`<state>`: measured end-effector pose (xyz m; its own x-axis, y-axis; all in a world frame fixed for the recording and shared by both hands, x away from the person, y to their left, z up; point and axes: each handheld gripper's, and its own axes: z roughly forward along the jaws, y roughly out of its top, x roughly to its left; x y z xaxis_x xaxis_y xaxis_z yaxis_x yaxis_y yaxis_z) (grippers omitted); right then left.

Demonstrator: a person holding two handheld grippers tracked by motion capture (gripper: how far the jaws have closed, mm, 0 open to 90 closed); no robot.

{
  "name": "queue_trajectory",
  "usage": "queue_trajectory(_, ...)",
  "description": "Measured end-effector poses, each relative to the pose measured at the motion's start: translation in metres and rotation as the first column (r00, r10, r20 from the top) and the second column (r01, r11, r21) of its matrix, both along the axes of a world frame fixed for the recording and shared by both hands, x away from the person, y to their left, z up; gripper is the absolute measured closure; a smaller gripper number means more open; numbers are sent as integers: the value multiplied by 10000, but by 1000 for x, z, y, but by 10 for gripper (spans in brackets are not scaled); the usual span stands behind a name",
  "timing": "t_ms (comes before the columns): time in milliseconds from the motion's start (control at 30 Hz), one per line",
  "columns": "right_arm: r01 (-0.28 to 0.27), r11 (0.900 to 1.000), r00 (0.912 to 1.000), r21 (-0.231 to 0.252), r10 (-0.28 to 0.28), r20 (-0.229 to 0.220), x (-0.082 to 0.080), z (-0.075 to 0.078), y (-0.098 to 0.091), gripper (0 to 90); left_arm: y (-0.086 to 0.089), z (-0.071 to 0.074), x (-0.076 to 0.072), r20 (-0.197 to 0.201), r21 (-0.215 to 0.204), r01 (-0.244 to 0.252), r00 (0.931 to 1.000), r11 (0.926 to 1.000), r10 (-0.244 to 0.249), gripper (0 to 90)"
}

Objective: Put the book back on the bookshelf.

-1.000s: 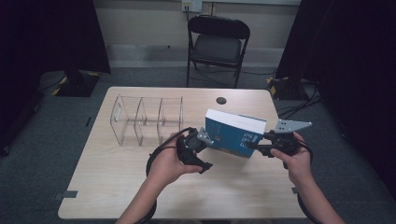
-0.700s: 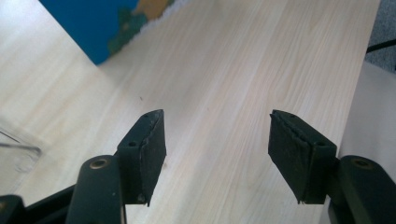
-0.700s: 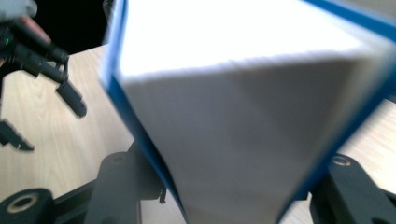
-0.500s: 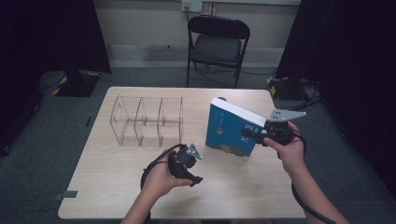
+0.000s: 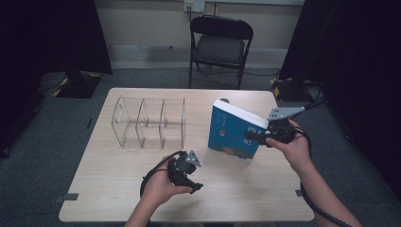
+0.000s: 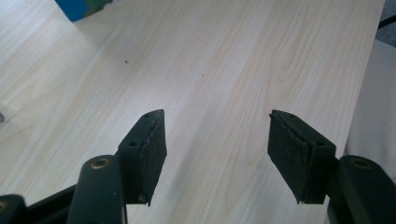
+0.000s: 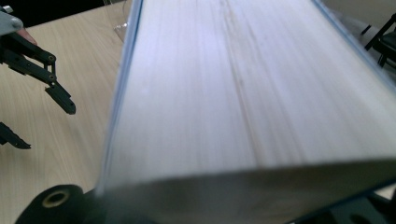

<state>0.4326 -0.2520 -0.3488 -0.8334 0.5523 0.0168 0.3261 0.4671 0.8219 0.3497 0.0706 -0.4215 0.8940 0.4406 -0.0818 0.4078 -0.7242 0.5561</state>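
Note:
A thick blue book (image 5: 234, 130) stands tilted on its lower edge on the wooden table (image 5: 265, 198), right of centre. My right gripper (image 5: 251, 137) is shut on its right edge; the jaws have just been closing with the book between them. In the right gripper view the book's white page block (image 7: 243, 93) runs away between the jaws. My left gripper (image 5: 195, 176) is held low over the table near the front, left of the book, open with nothing between its pads (image 6: 149, 149). A blue corner of the book (image 6: 84, 5) sits at the top of the left gripper view.
A clear acrylic divider rack (image 5: 149, 123) stands at the back left of the table. A black folding chair (image 5: 220, 42) is behind the far edge. Bare tabletop lies under the left gripper (image 6: 217, 135), which is also seen at the left (image 7: 44, 123).
The left gripper has come off the book and dropped toward the front of the table. The right gripper has tipped the book up more steeply and shifted it slightly right.

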Motion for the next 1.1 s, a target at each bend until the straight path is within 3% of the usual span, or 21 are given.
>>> queue_trajectory(133, 52, 9990, 9996, -446, -65, -273, 3, 5, 2, 568, 0, -4, -1, -2, 318, 113, 9999, 9994, -113, 354)
queue_trajectory(267, 74, 9950, 9974, -993, -145, -706, 6, 12, 6, 558, -1, -7, -3, -37, 228, 52, 10000, 9997, -51, 333)
queue_trajectory(300, 91, 9924, 9963, -1230, -195, -837, 7, 14, 8, 552, 0, -9, -2, 20, 413, 172, 9998, 9990, -173, 327)
queue_trajectory(400, 128, 9864, 9958, -1637, -274, -874, 9, 19, 11, 540, -1, -12, -2, -135, 210, 18, 9999, 9998, -15, 315)
queue_trajectory(533, 130, 9822, 9940, -1872, -330, -1042, 12, 23, 12, 528, 2, -14, 0, -194, 198, 14, 9998, 9998, -10, 297)
queue_trajectory(667, 127, 9790, 9912, -2033, -392, -1267, 15, 27, 14, 499, 3, -16, -1, -350, -131, -205, 9992, 9997, 200, 288)
queue_trajectory(1100, 5, 9602, 9932, -2793, -331, -1118, 21, 40, 21, 384, 3, -14, -3, -487, -389, -242, 9986, 9989, 223, 257)
